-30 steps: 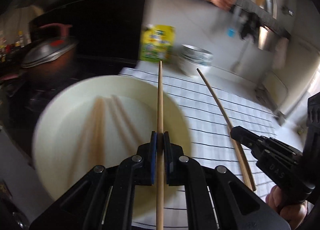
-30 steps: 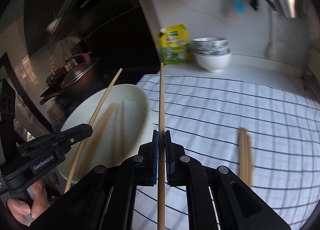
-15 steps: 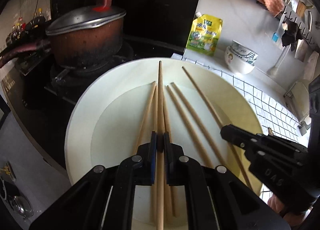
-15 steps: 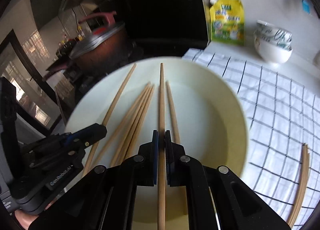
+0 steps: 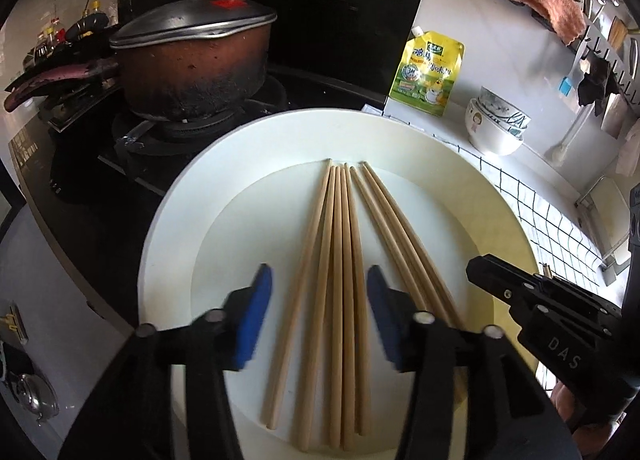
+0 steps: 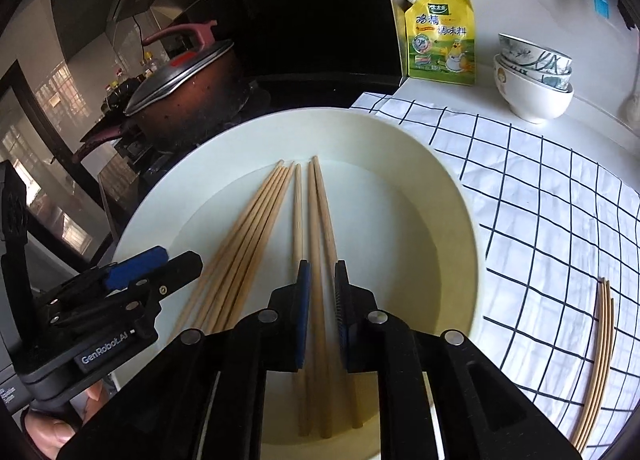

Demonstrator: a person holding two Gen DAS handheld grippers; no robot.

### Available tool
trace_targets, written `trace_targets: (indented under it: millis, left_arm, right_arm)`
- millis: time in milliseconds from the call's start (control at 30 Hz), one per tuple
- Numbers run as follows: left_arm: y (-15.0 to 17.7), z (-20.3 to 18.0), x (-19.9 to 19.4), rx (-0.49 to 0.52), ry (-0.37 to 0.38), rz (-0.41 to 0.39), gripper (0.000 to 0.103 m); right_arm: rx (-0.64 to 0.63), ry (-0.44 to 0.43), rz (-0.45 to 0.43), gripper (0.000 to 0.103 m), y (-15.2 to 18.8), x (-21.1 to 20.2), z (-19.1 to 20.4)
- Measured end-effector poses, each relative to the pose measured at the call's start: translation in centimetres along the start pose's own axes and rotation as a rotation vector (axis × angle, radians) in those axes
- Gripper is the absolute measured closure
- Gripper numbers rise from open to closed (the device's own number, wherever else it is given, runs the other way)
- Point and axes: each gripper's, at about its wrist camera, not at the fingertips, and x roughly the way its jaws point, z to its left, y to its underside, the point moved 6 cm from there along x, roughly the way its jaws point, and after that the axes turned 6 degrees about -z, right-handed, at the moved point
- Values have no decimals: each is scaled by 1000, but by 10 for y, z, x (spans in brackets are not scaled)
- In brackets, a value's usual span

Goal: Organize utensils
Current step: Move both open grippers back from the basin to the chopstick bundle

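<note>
Several wooden chopsticks (image 5: 344, 260) lie side by side in a large white plate (image 5: 168, 220). They also show in the right wrist view (image 6: 256, 228), on the same plate (image 6: 452, 220). My left gripper (image 5: 318, 280) is open wide and empty, just above the chopsticks' near ends. My right gripper (image 6: 320, 272) is open with a narrow gap, empty, over the rightmost chopsticks (image 6: 320, 212). More chopsticks (image 6: 598, 360) lie on the checked cloth (image 6: 540, 188) at the right. Each gripper shows in the other's view, the right one (image 5: 532, 300) and the left one (image 6: 132, 276).
A brown lidded pot (image 5: 192, 56) stands on the black stove (image 5: 100, 148) behind the plate. A yellow seasoning pouch (image 6: 442, 36) leans on the wall. Stacked bowls (image 6: 534, 76) stand at the back right. A rack with a cloth (image 5: 544, 8) hangs on the wall.
Both grippers let go of their chopsticks, which now lie in the plate with the others. The left jaws opened wide, the right jaws slightly.
</note>
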Motion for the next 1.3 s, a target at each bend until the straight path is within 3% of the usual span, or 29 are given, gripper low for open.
trace_targets:
  millis: [233, 600, 800, 1300]
  left_arm:
    - [3, -3, -11, 3, 7, -9, 53]
    - [12, -21, -30, 26, 26, -31, 44]
    - [21, -44, -41, 56, 55, -39, 43]
    - [41, -111, -54, 126, 130, -45, 40]
  right_arm:
    - [-8, 6, -26, 90, 2, -16, 5]
    - [4, 31, -74, 89, 12, -49, -4]
    - [28, 61, -98, 82, 24, -71, -25]
    - [95, 170, -150, 75, 53, -128, -96]
